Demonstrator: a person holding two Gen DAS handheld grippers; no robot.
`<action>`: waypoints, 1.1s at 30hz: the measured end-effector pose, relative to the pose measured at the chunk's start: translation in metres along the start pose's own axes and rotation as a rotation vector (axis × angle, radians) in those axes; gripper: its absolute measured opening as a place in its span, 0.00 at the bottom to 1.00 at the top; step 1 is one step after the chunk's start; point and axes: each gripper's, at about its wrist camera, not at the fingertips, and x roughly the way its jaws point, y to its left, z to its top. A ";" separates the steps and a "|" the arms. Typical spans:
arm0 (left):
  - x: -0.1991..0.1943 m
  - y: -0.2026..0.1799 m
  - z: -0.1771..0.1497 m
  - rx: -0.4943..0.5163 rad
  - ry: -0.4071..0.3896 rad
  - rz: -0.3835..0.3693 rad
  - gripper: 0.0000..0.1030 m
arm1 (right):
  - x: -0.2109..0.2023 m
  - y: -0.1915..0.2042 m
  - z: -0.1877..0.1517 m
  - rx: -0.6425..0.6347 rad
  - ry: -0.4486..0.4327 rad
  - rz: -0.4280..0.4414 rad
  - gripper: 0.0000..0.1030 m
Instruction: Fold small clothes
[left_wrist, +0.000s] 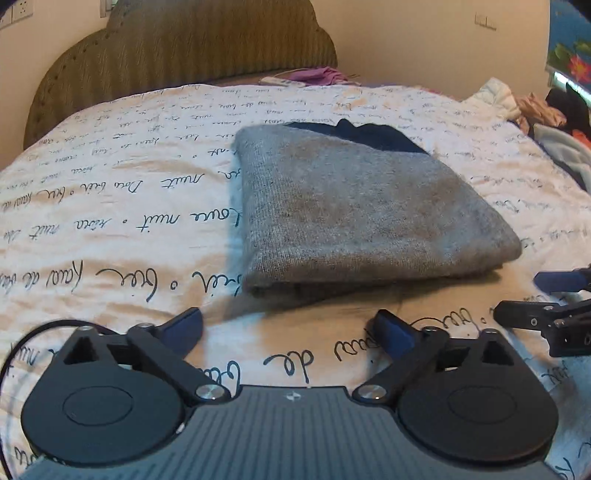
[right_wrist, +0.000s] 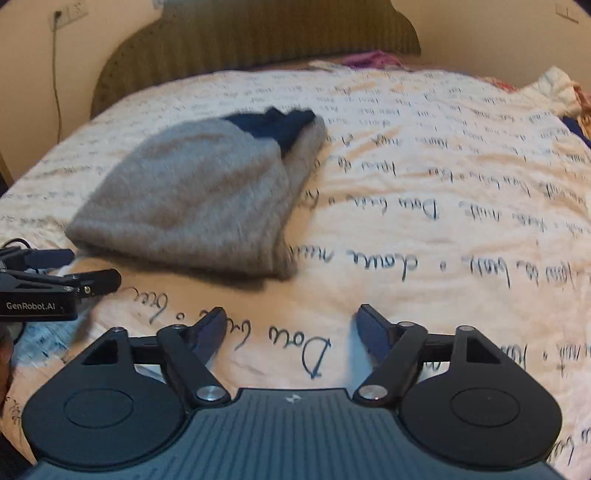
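A grey knit garment (left_wrist: 362, 206) with a dark navy part (left_wrist: 365, 134) at its far end lies folded into a thick rectangle on the bed. In the right wrist view it (right_wrist: 199, 199) lies ahead and to the left. My left gripper (left_wrist: 290, 326) is open and empty, just short of the garment's near edge. My right gripper (right_wrist: 291, 325) is open and empty, over bare bedding near the garment's right corner. Each gripper shows in the other's view: the right one (left_wrist: 532, 299) at the right edge, the left one (right_wrist: 92, 269) at the left edge.
The bed cover (left_wrist: 110, 206) is cream with dark handwriting print. A brown padded headboard (left_wrist: 177, 59) stands at the far end. A pile of mixed clothes (left_wrist: 546, 122) lies at the far right. A purple cloth (left_wrist: 321, 75) lies by the headboard.
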 end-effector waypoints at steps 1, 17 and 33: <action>0.002 0.001 0.001 -0.006 0.013 0.000 1.00 | 0.001 0.004 0.000 -0.003 0.000 -0.009 0.88; 0.003 -0.003 -0.004 -0.014 -0.010 0.025 1.00 | 0.018 0.020 0.014 0.060 0.078 -0.102 1.00; 0.003 -0.003 -0.007 -0.019 -0.035 0.031 1.00 | 0.022 0.021 -0.001 0.065 -0.077 -0.140 1.00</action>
